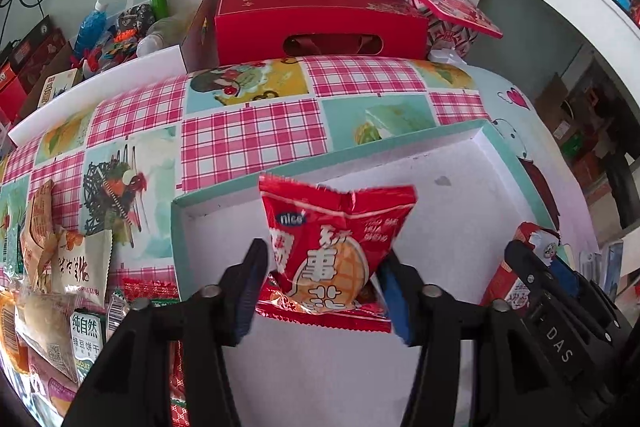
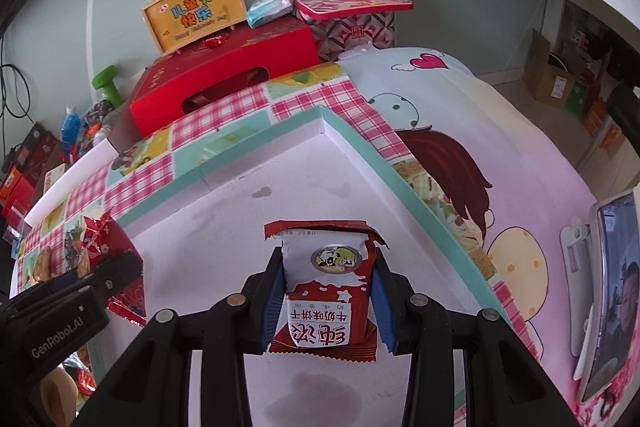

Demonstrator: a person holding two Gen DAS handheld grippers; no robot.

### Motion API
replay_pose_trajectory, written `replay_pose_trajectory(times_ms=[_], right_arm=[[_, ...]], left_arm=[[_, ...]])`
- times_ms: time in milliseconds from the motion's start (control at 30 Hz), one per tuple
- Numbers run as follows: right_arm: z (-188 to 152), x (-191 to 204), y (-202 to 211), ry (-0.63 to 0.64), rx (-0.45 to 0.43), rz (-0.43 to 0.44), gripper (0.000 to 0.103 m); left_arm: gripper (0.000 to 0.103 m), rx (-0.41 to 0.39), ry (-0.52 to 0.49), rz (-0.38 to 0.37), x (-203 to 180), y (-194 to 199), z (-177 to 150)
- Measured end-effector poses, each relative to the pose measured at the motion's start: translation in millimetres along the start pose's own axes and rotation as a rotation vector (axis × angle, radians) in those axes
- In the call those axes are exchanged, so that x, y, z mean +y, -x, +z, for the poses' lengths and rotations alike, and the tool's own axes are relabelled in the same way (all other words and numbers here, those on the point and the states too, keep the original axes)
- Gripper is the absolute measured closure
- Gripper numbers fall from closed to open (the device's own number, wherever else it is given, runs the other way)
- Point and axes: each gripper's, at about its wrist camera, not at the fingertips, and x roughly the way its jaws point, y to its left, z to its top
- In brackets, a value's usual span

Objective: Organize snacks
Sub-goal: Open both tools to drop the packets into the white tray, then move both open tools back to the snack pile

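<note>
Left hand-held gripper (image 1: 320, 287) tilted steeply down over teal-rimmed white cardboard tray (image 1: 516, 163), jaws apart, red foil "nice" snack packet (image 1: 336, 239) loose between them. Right hand-held gripper (image 2: 326, 301) angled down, fingers flanking red-white milk biscuit pack (image 2: 326, 291) in the tray; grip unclear.

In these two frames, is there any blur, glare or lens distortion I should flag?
Left wrist view: strong fisheye bending of the tray rim, dark vignette corners, red snack packet sharp, foil slightly shiny. Right wrist view: same curvature, milk biscuit packet sharp, soft even daylight, faint stains visible on the tray floor.
</note>
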Motion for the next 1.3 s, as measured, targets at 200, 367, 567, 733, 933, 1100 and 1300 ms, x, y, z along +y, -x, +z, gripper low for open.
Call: replay_pose_trajectory(times_ms=[200, 367, 567, 733, 933, 1100, 1300], right_arm=[[0.7, 1.8, 4.6, 0.013, 0.010, -0.010, 0.053], [0.7, 5.1, 7.2, 0.031, 0.034, -0.019, 0.022], [-0.7, 13.9, 11.0, 0.038, 0.028, 0.017, 0.000], [-0.4, 26.9, 22.4, 0.063, 0.009, 0.043, 0.000], [-3.6, 49.0, 36.8, 0.095, -0.013, 0.091, 0.000], [-11.2, 71.6, 48.0, 0.112, -0.022, 0.142, 0.000], [-26.1, 106.7, 57.1, 0.185, 0.001, 0.165, 0.000]], left_arm=[[0.022, 0.011, 0.013, 0.005, 1.9, 5.8, -3.0], [0.011, -0.006, 0.061, 0.028, 17.8, 23.1, -7.8], [0.004, -0.031, 0.143, 0.074, 49.6, 39.4, -17.4], [0.003, -0.036, 0.200, 0.092, 78.7, 51.9, -30.8], [0.002, -0.064, 0.274, 0.140, 117.2, 75.1, -48.4], [0.002, -0.083, 0.336, 0.206, 150.1, 94.0, -66.6], [0.002, -0.069, 0.397, 0.313, 185.3, 110.6, -87.0]])
